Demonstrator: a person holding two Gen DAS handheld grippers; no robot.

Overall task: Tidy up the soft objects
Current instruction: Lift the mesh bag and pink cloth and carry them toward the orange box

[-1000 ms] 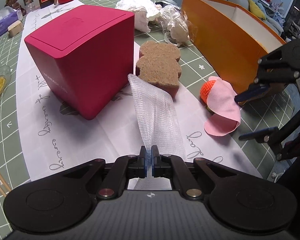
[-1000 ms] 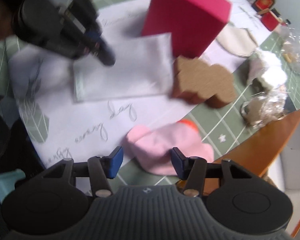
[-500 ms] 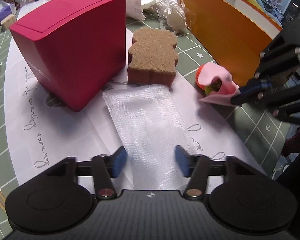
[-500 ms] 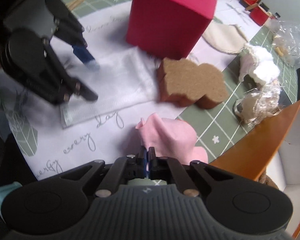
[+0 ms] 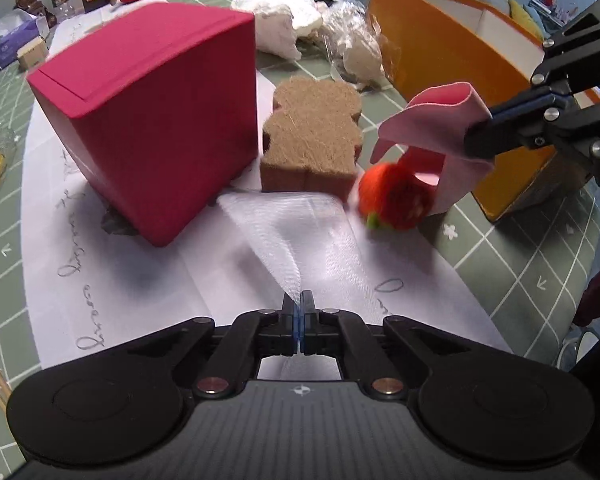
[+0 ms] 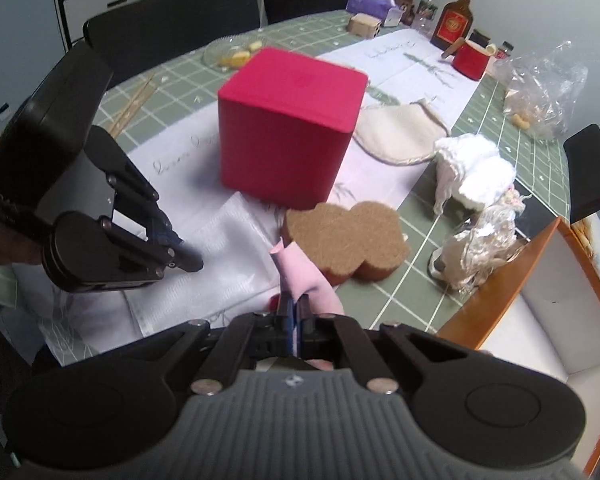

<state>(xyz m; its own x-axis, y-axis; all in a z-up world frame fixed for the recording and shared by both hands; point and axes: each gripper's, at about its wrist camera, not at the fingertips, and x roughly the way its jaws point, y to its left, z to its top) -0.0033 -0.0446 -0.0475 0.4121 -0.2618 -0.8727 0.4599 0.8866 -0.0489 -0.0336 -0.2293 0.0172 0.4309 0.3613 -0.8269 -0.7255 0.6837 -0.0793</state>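
My left gripper [image 5: 299,320] is shut on the near edge of a white mesh cloth [image 5: 296,236], which lifts from the paper runner in a ridge. My right gripper [image 6: 294,320] is shut on a pink cloth [image 6: 300,272] and holds it off the table. In the left wrist view the right gripper [image 5: 476,140] carries the pink cloth [image 5: 432,120], with a blurred orange-red knitted ball [image 5: 396,196] just below it. A brown sponge [image 5: 312,136] lies beside the red box [image 5: 148,116]. The left gripper [image 6: 192,264] rests over the mesh cloth [image 6: 220,256].
An open orange box [image 5: 452,80] with a white inside stands at the right. Crumpled white cloths [image 6: 476,172], a clear wrapped bundle [image 6: 480,248], a beige pouch [image 6: 400,132], a bottle [image 6: 454,20] and a red cup [image 6: 470,60] lie farther back. Chairs ring the table.
The left gripper let go of the mesh cloth, opened, then shut on its near edge again. The right gripper shut on the pink cloth and raised it, which uncovered the orange ball.
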